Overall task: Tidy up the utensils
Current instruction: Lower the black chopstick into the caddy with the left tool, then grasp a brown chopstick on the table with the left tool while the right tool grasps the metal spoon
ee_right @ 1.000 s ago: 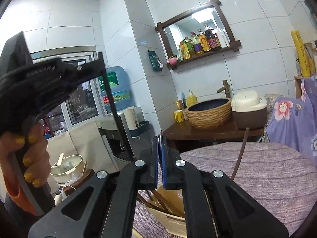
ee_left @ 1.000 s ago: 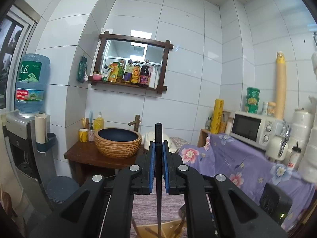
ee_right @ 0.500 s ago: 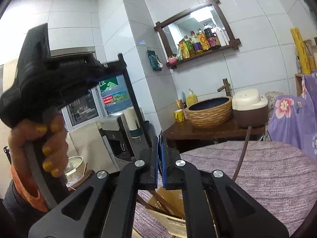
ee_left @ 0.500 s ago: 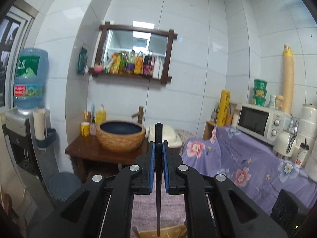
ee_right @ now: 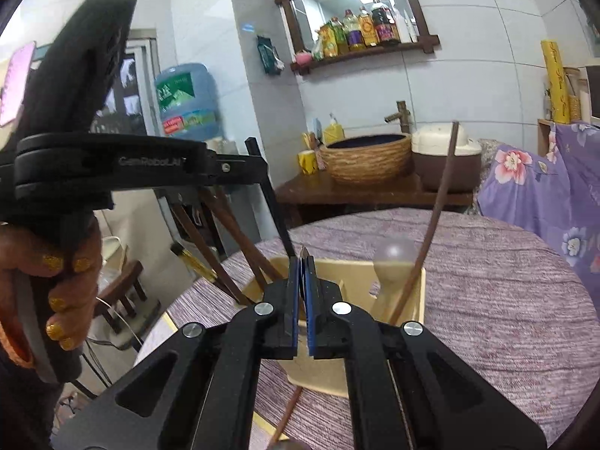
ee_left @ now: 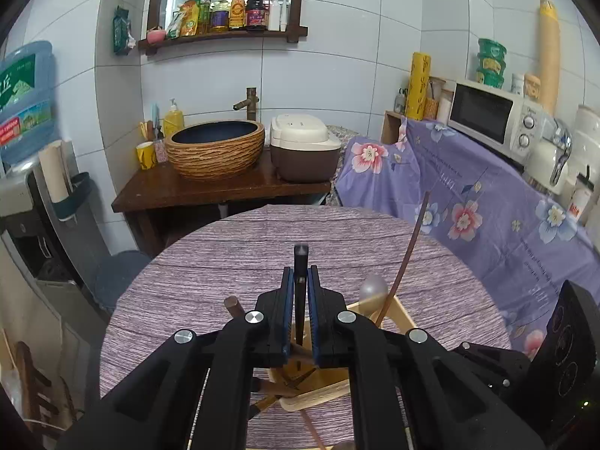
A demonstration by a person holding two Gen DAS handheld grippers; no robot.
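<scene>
Landmark: the beige utensil holder [ee_right: 356, 285] on the purple-clothed bench [ee_right: 487, 300]. Left of it, a hand [ee_right: 56, 281] grips the left gripper [ee_left: 300, 285], whose fingers [ee_left: 287, 300] are clamped on a black chopstick [ee_left: 300, 288] slanting down into the holder. Brown chopsticks [ee_right: 232, 247] lean out its left side. Above it, the right gripper [ee_right: 303, 281] has its fingers pressed together, empty. At its right stand a wooden spoon [ee_right: 393, 258] and another brown chopstick [ee_right: 435, 217].

The right tool [ee_right: 303, 262], jaws together, hangs over a pale wooden utensil box [ee_right: 354, 288] on the purple-clothed worktop [ee_right: 487, 300]; at nine o'clock, the left tool [ee_right: 258, 172] grips a black chopstick [ee_right: 279, 225].
</scene>
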